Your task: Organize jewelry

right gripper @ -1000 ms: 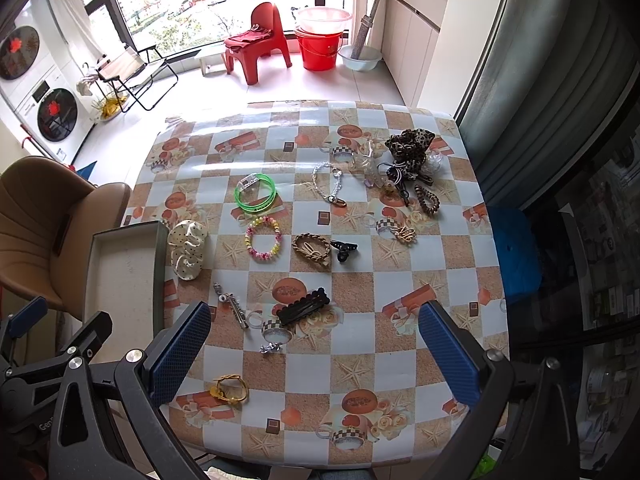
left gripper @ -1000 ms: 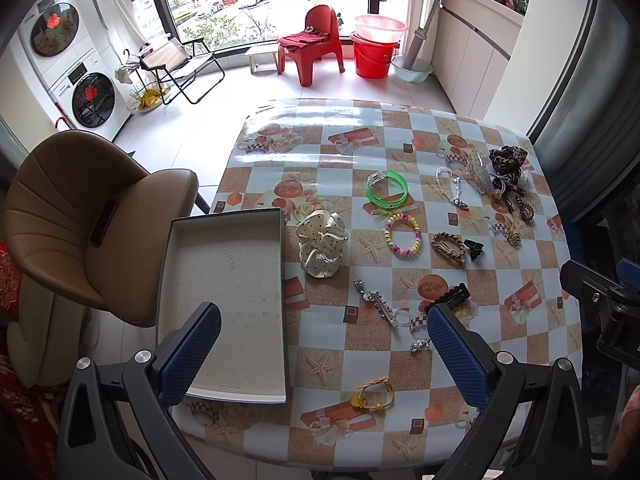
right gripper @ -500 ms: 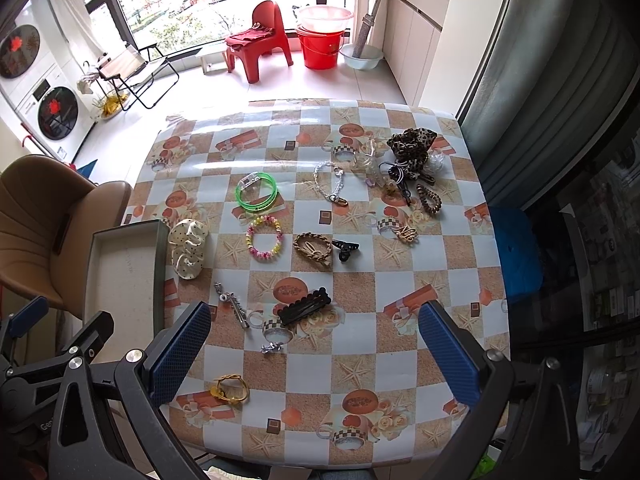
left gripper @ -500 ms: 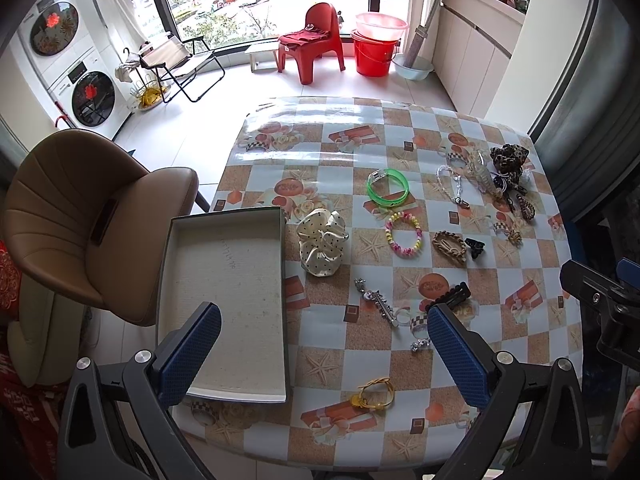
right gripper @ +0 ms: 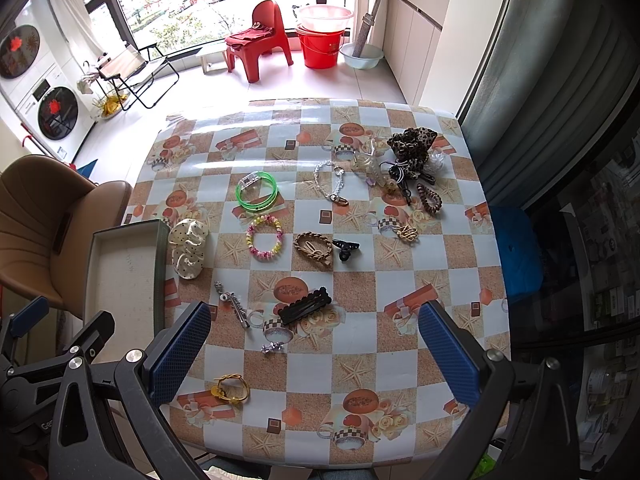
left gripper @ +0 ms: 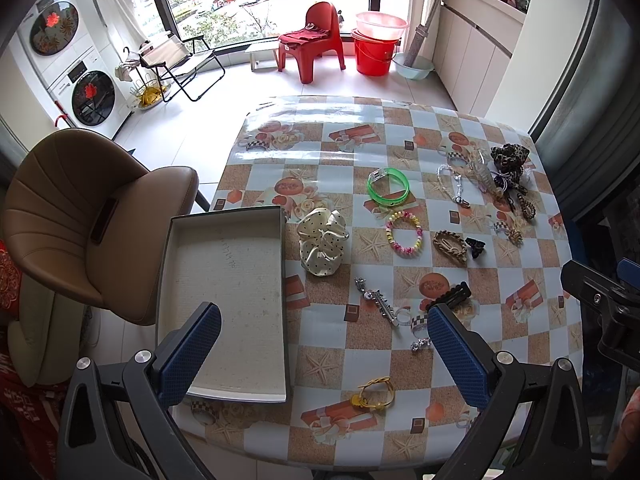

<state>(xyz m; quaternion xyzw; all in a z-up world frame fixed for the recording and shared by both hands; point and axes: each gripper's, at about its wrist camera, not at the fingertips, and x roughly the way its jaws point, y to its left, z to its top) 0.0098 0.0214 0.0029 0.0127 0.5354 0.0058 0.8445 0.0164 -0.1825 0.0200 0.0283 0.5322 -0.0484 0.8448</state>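
Jewelry lies scattered on a checked tablecloth. An empty grey box (left gripper: 224, 280) sits at the table's left edge, also in the right wrist view (right gripper: 124, 272). Near it lie a cream dotted scrunchie (left gripper: 323, 246), a green bangle (left gripper: 388, 186), a pastel bead bracelet (left gripper: 404, 234), a silver hair pin (left gripper: 378, 306), a black hair clip (right gripper: 306, 306) and a gold ring piece (left gripper: 374, 394). A leopard scrunchie (right gripper: 412, 148) tops a pile at the far right. My left gripper (left gripper: 324, 356) and right gripper (right gripper: 314, 354) are open and empty above the near edge.
A brown chair (left gripper: 84, 220) stands left of the table. A woven brown bracelet (right gripper: 314, 245) and small black claw clip (right gripper: 346, 249) lie mid-table. A dark cabinet (right gripper: 560, 160) is close on the right. The left gripper's body shows at lower left in the right wrist view (right gripper: 52, 356).
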